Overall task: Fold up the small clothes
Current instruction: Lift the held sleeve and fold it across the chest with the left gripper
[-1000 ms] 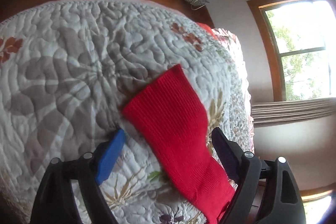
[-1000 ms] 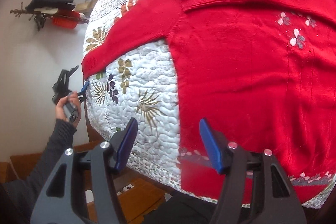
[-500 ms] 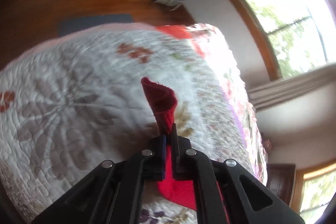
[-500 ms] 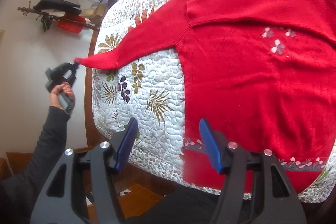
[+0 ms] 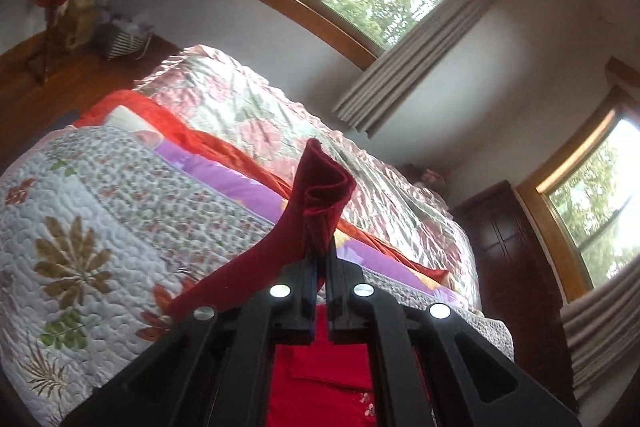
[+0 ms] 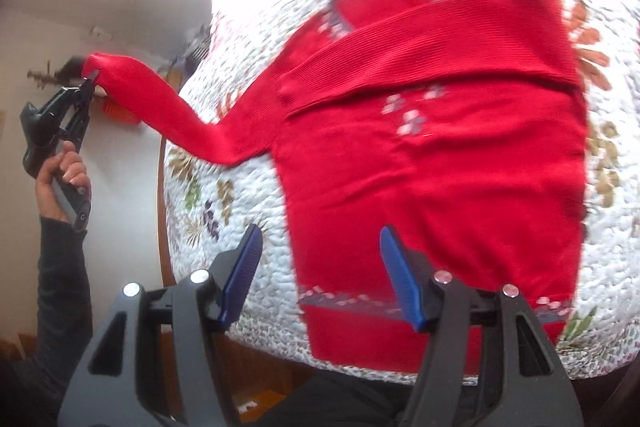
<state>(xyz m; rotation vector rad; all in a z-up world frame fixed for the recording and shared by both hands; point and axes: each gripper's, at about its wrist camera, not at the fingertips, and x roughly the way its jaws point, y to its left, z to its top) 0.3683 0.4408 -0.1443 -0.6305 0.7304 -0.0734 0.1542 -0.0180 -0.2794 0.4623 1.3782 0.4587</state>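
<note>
My left gripper (image 5: 318, 259) is clamped on the cuff of the red sweater's sleeve (image 5: 320, 195), the 2 jaws pressed together with the knit bunched and curling up past the tips. From the right wrist view that same left gripper (image 6: 90, 83) sits well off the left edge of the bed, lifted above it, and the sleeve (image 6: 168, 115) stretches from it down to the shoulder in a taut slant, clear of the floral quilt (image 6: 224, 199). The red sweater (image 6: 432, 187) lies flat on the quilt, its neckline toward the far side and its hem band toward me; the other sleeve (image 6: 440, 47) is folded across the chest. My right gripper (image 6: 320, 267) hangs over the near edge of the bed with its 2 blue pads (image 6: 396, 275) spread apart and holding nothing; the right pad is above the sweater's lower left part near the hem, the left pad over bare quilt just beside it.
</note>
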